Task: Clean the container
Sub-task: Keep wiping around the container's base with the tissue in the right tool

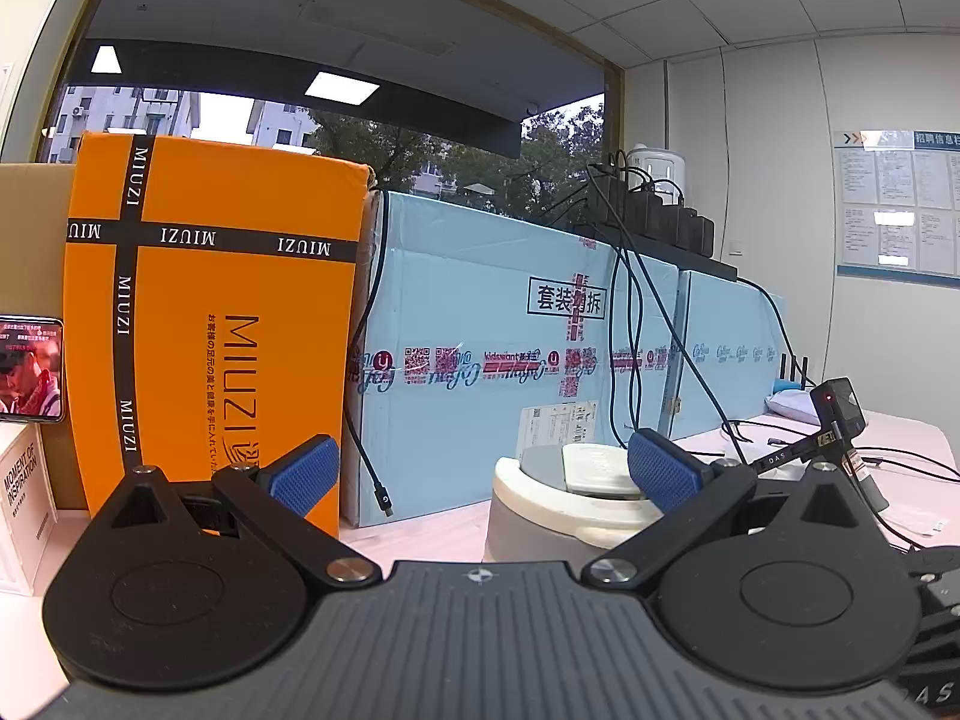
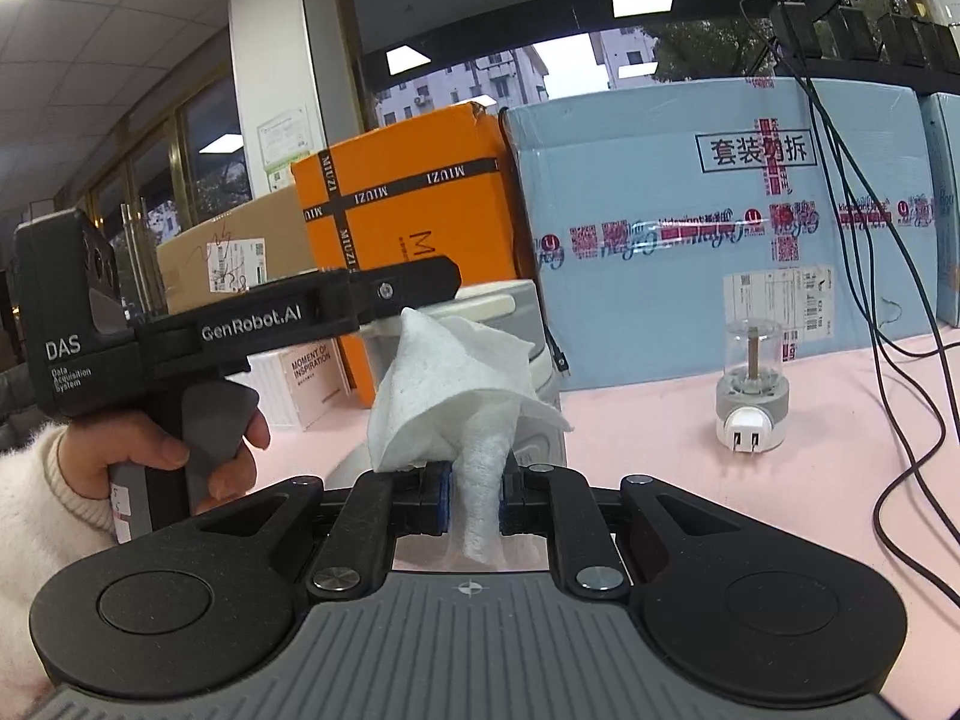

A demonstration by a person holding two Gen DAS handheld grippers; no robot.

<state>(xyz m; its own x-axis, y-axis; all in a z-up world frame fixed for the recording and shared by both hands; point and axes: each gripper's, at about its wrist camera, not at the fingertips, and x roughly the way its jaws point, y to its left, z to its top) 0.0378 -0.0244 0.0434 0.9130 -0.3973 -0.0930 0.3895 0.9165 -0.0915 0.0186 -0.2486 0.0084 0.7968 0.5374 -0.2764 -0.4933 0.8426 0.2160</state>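
Jaws, left: the left gripper (image 1: 480,471) is spread wide, its blue pads (image 1: 306,471) standing apart, nothing pressed between them; one pad sits over the container's rim.
Jaws, right: the right gripper (image 2: 474,495) is pressed together on a white cloth (image 2: 456,390), which bunches up above the pads and hangs a little below them.
Hand: a hand (image 2: 174,450) in a fluffy white sleeve (image 2: 36,492) grips the left tool's handle, at the left of the right camera's view.
Container: a round white and grey container (image 1: 552,510) stands on the pink bench (image 2: 660,462), just ahead of the left gripper; from the right side the cloth hides most of it.
Behind: an orange box (image 1: 222,324) stands left of a pale blue box (image 1: 480,348), both upright on the bench.
Right of the cloth: a small clear-domed gadget with a plug (image 2: 750,384) stands well apart, beside trailing black cables (image 2: 900,396).
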